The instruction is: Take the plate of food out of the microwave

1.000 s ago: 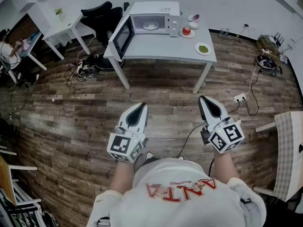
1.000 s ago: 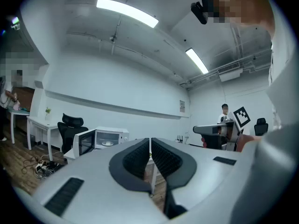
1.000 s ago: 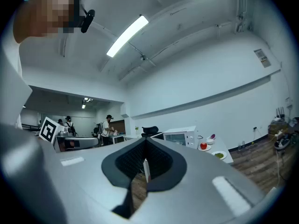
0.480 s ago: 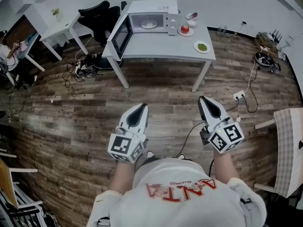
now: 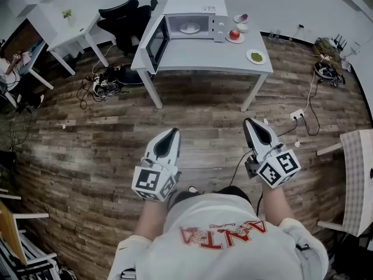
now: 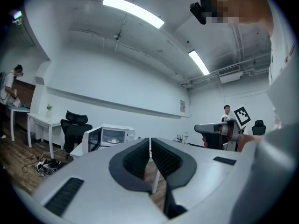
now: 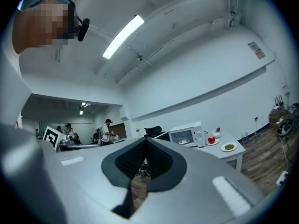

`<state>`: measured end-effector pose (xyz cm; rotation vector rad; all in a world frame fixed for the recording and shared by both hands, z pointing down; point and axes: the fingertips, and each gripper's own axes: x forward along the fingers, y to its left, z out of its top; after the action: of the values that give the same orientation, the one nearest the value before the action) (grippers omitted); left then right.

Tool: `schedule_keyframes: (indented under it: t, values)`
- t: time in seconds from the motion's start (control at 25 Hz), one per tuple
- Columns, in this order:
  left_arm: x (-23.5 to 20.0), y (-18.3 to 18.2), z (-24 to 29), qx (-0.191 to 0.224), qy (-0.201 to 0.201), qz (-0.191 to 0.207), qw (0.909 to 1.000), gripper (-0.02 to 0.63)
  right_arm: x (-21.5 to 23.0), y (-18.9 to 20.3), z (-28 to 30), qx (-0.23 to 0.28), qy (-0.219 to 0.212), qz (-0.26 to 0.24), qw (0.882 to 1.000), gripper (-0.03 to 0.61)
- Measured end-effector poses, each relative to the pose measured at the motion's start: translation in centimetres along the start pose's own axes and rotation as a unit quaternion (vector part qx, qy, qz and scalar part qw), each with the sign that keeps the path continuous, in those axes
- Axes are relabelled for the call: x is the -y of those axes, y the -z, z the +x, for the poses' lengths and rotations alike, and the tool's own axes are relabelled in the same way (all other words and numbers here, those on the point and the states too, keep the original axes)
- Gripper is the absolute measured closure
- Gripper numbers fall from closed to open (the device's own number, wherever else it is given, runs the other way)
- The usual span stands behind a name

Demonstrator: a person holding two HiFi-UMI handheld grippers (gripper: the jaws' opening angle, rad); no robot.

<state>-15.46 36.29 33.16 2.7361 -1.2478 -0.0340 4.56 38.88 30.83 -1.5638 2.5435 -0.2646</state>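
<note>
Approach looks to be the step in hand; left gripper and right gripper both point level, jaws closed on nothing; microwave stands well ahead of both on table, its door swung open on the left gripper's side; plate sits inside, far beyond either tip; next move likely calls for closing that gap, then parting one gripper's jaws to take the plate's rim.
</note>
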Motion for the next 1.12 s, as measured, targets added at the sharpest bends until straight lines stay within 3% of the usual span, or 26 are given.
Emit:
schedule_keyframes:
  t: [0.36,0.64,1.12]
  values:
    - [-5.1,0.5,-0.6,0.002,-0.001,-0.017,0.9999,0.594,-1.8,1.7,4.3,-0.019,0.010,0.003,1.000,0.578]
    - [-8.2,0.0,2.1,0.010,-0.005,-0.021,0.9997,0.594,-0.5,2.2,9.5,-0.025,-0.013,0.005,1.000,0.577]
    - [-11.4,-1.1,13.5,0.004,-0.059,-0.016,0.9981,0.594,10.2,1.0,17.5,-0.035,-0.042,0.031,0.998,0.577]
